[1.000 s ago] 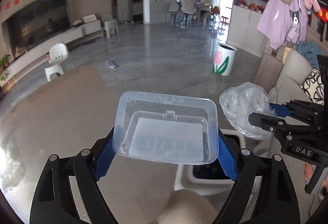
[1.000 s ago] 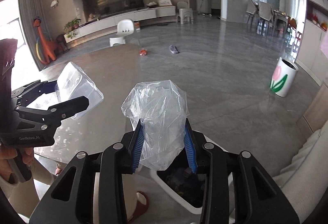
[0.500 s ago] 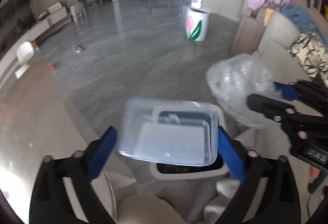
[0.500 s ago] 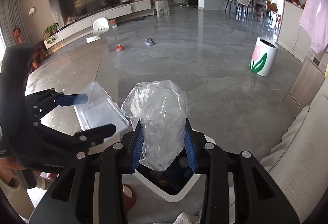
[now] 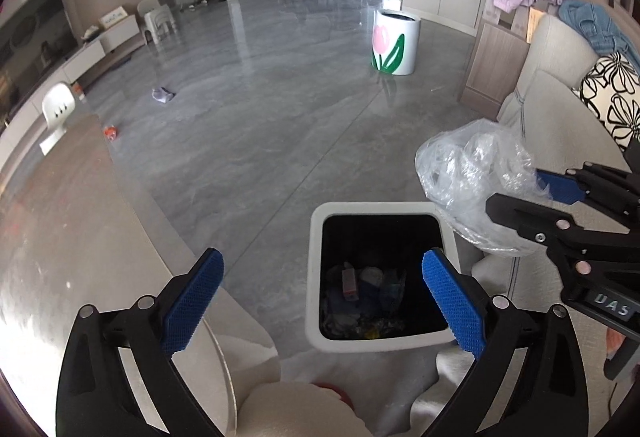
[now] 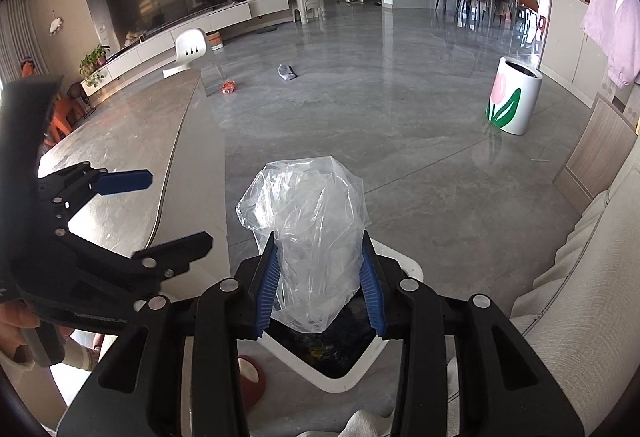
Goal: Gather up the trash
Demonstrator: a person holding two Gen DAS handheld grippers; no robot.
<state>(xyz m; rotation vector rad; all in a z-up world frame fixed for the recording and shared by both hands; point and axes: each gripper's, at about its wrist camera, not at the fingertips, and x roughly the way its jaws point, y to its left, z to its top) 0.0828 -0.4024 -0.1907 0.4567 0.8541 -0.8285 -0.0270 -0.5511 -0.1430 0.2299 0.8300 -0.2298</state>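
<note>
Plastic bag (image 6: 311,237) over bin (image 5: 316,237), sofa (image 6: 580,277) beside

The bottom of the crumpled plastic bag (image 6: 310,237) is squeezed between the right gripper (image 6: 320,285) pads, so its lower end sits out of sight behind them. In the right wrist view most of the white trash bin (image 6: 340,377) is blocked by that gripper, only a corner of the rim shows. The stuff at the bottom of the bin (image 5: 316,277) is dark and jumbled, maybe wrappers, can't really tell. The left gripper (image 5: 320,301) body gets cut off by the bottom edge.
</note>
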